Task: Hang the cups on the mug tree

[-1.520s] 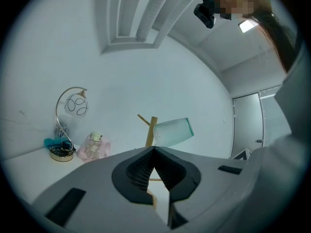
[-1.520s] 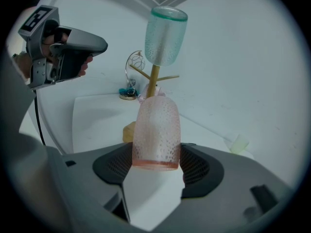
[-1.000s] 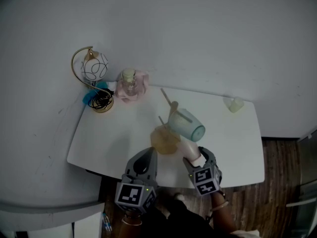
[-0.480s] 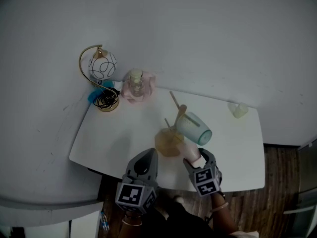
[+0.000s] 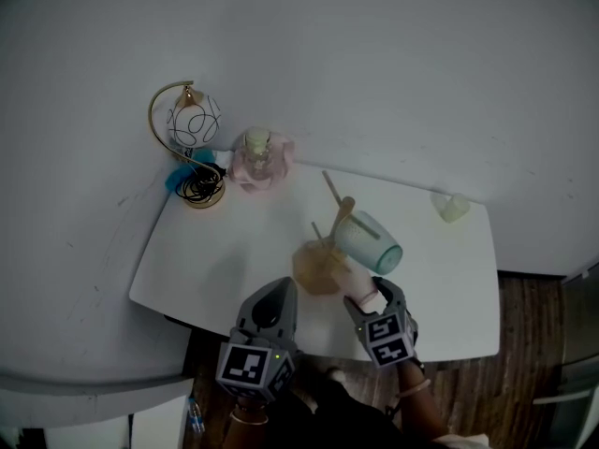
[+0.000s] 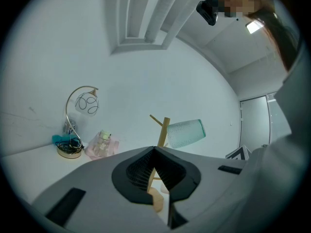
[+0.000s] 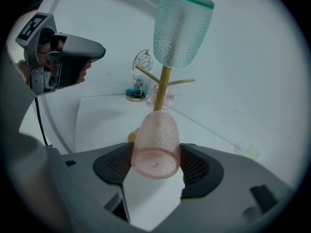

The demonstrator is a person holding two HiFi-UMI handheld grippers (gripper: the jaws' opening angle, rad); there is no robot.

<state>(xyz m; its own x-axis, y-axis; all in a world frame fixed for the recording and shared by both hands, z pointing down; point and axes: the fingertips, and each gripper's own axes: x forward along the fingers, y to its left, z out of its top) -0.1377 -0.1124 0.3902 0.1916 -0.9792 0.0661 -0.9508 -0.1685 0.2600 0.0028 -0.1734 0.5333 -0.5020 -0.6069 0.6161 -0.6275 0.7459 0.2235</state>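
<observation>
The white table (image 5: 215,251) is seen from above, set against a pale wall. The wooden mug tree (image 5: 335,211) stands at mid-length, close to the near edge. A ribbed teal plastic cup (image 5: 368,242) is hung on an upper peg, mouth tilted out to the right.

The right gripper (image 7: 156,152) is clamped on a dimpled pink plastic cup (image 7: 154,135). Both pads are pressed to its sides and its base is turned towards the camera. The pink cup is held low in front of the tree's stem, below the teal cup. Contact with a peg cannot be confirmed. An amber, translucent shape (image 5: 318,267) is noted at the foot of the tree; cup or base cannot be told.

The left gripper (image 6: 154,152) is held level at the near table edge, left of the tree. Its tongs are pressed together at the tips, with nothing between them.

Bare tabletop is observed left of the tree, as far as a gold arc lamp with a wire globe (image 5: 187,129) and a pink holder with a bottle (image 5: 259,157) at the far left corner. To the right, the top is bare up to a small pale green object (image 5: 450,206) by the far right corner.
</observation>
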